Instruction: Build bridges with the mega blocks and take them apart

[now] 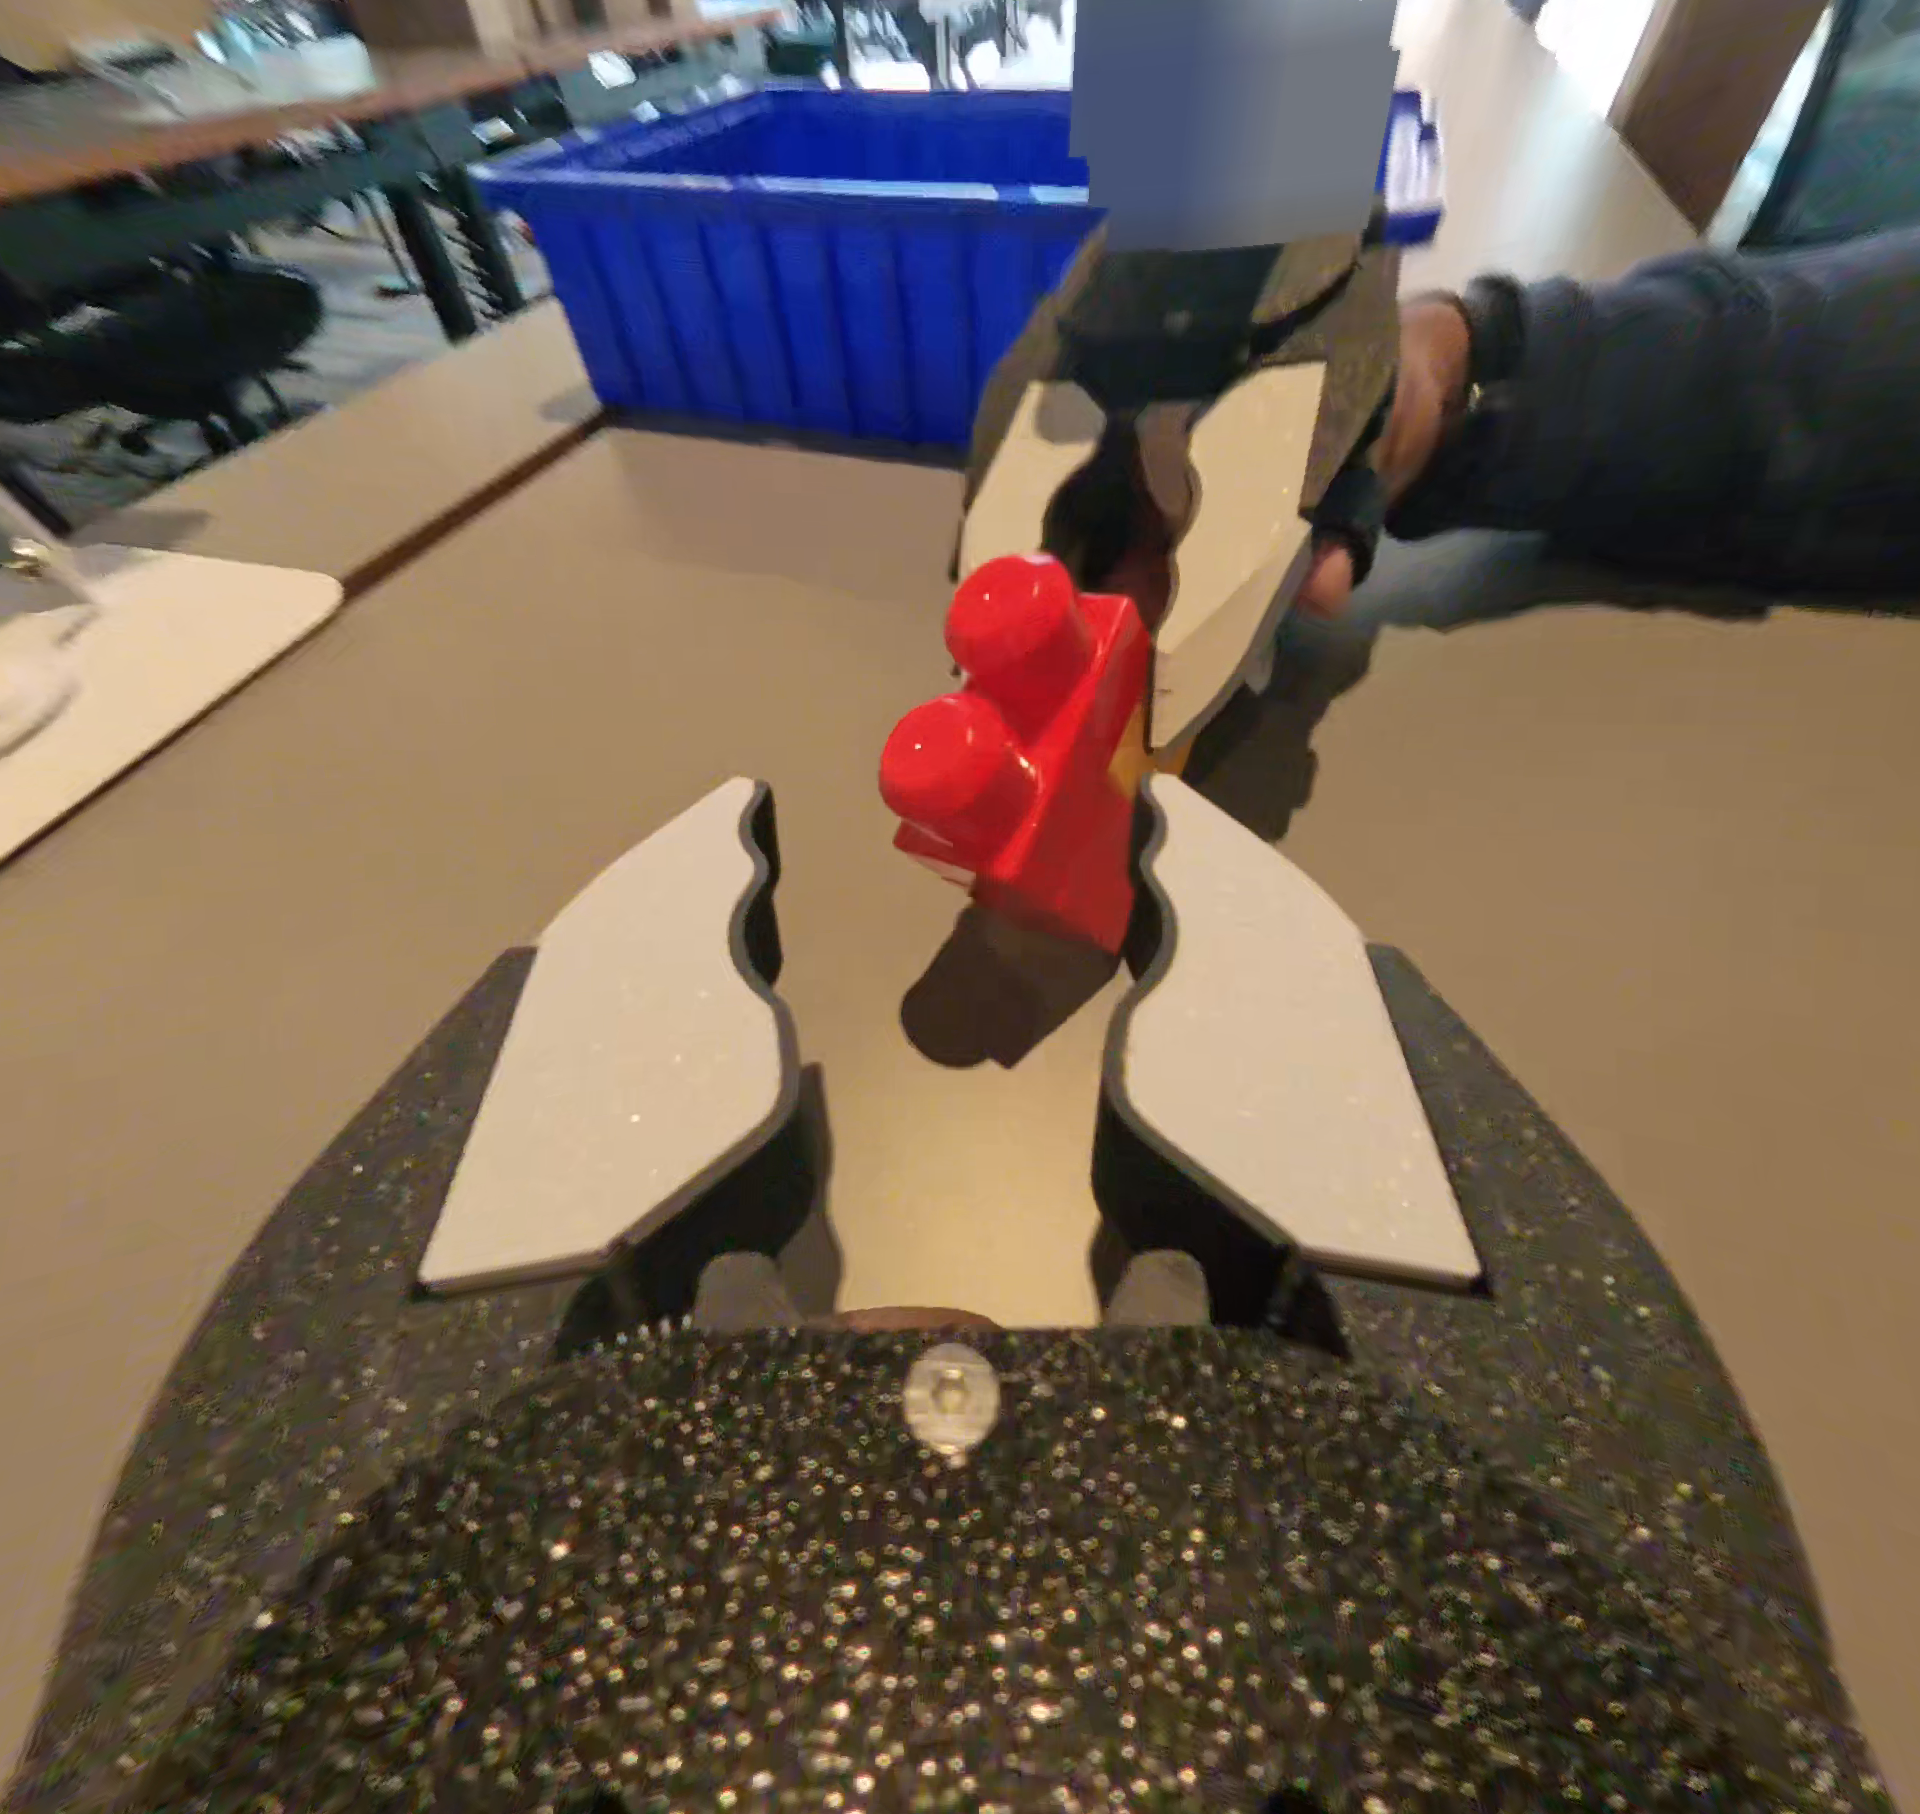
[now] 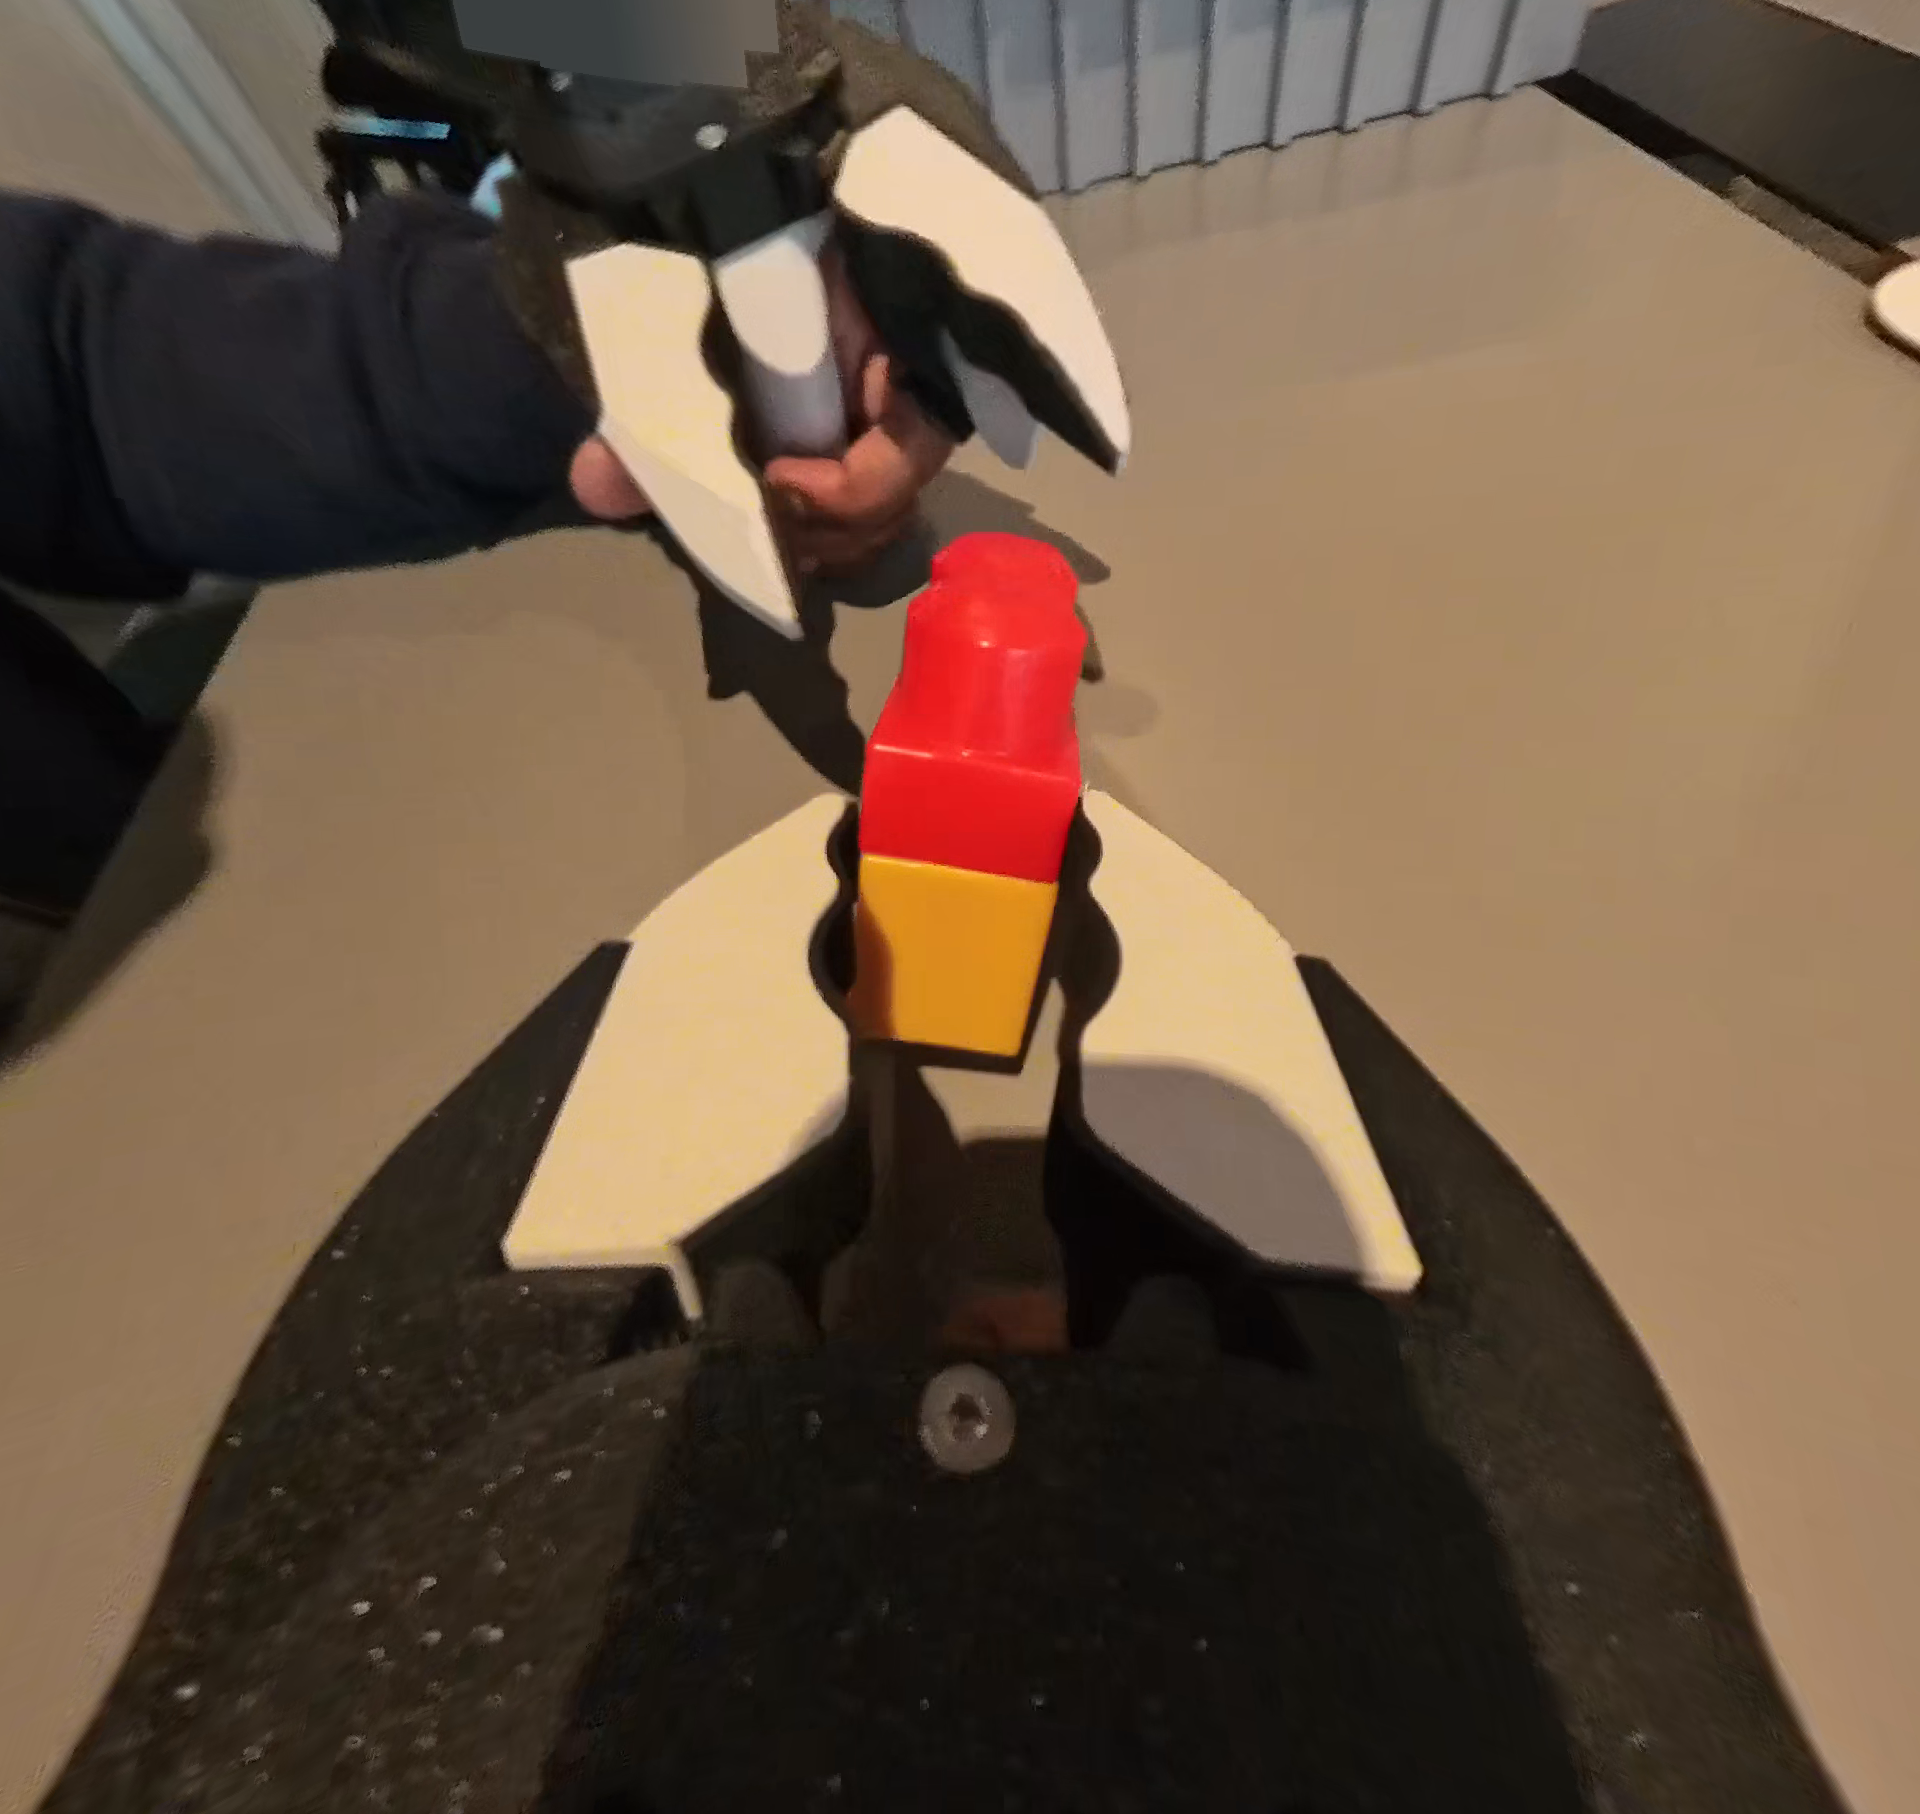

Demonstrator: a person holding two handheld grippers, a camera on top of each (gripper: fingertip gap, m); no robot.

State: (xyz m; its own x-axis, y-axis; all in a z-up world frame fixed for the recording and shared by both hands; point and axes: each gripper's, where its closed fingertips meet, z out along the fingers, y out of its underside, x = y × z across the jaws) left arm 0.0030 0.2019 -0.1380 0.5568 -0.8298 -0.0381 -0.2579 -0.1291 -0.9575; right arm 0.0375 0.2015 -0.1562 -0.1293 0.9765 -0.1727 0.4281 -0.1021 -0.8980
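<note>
Right gripper [image 2: 961, 917]: jaws clamped on the yellow block [image 2: 951, 954].
Red block [image 2: 971, 725]: stuck on top of the yellow one, held up over the tabletop [image 2: 1455, 621].
Left gripper [image 1: 956, 891]: jaws apart – nothing in them.
Hard to see: from the left wrist view, the yellow block is almost all hidden.
Blue bin [image 1: 790, 310]: far behind, blurry.

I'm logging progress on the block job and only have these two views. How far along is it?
Done: a red block is stacked on a yellow block. In hand: the right tool is shut on that pair, held above the table, while the left tool waits open nearby. Left: no bridge shows, so building or separating remains.
</note>
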